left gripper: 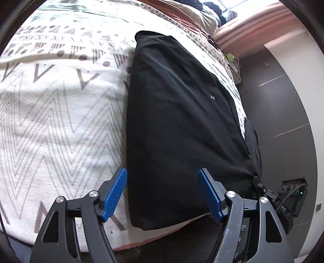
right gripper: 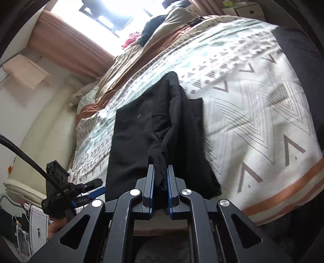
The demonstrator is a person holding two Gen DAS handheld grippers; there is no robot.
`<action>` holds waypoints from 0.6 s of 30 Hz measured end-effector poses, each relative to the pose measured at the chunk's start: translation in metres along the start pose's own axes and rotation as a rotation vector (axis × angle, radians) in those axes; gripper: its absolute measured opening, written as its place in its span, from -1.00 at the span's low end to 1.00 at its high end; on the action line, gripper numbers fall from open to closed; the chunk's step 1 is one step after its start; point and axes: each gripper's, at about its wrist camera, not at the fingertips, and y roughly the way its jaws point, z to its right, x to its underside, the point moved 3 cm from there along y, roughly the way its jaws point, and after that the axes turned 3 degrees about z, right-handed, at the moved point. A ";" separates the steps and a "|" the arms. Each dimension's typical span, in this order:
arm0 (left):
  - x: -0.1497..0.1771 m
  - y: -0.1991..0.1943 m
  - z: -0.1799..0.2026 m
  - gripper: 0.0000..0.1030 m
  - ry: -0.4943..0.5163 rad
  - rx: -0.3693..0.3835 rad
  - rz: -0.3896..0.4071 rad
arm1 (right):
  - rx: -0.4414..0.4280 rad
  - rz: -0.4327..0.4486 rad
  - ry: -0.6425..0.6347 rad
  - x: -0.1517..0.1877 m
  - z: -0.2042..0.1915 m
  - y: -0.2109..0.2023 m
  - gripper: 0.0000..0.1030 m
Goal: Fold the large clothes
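Here, black garment (left gripper: 178, 121) lies flat on patterned bedspread (left gripper: 60, 113), folded to a long strip running away from both tongs toward far end of bed; small pale mark on its upper face, well ahead of L tips.

L gripper (left gripper: 163, 194): blue pads (left gripper: 114, 196) spread wide, one each side of garment's near end; L pad sits over bedspread just beside cloth edge, R pad over the black fabric; no pad pressing cloth as far as left wrist view shows; near hem of garment lies between and just below the tips, close to bed edge.

R gripper (right gripper: 161, 182): jaws pressed nearly together, pinching a bunched ridge of the black garment (right gripper: 141, 129); fabric rises off the bed to the tips in a raised crease, rest of cloth flat to either side; folded flap w/ square corner lies to R of the crease, ahead of the tips.

Seen from right wrist view, L gripper (right gripper: 91, 189) sits low and to L of R tongs, near garment's near-L corner, w/ black cable (right gripper: 24, 156) arching over it; touching cloth or not — cannot tell.

Bedspread (right gripper: 253, 113): cream w/ grey chevrons + triangles, orange stripes at near edge, R of R tongs. Beyond garment: brown-and-tan bedding (right gripper: 162, 40) piled, bright window (right gripper: 113, 14) behind. Dark floor (left gripper: 283, 113) R of L tongs.
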 end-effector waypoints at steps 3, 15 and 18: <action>0.004 0.005 0.002 0.27 0.019 0.000 -0.013 | 0.019 -0.013 0.032 0.008 0.018 0.002 -0.89; 0.009 0.022 0.000 0.00 0.028 -0.050 -0.043 | 0.088 -0.076 0.108 0.035 0.053 0.030 -0.90; 0.005 0.022 -0.001 0.00 0.023 -0.048 -0.047 | 0.098 -0.077 0.087 0.029 0.045 0.026 -0.83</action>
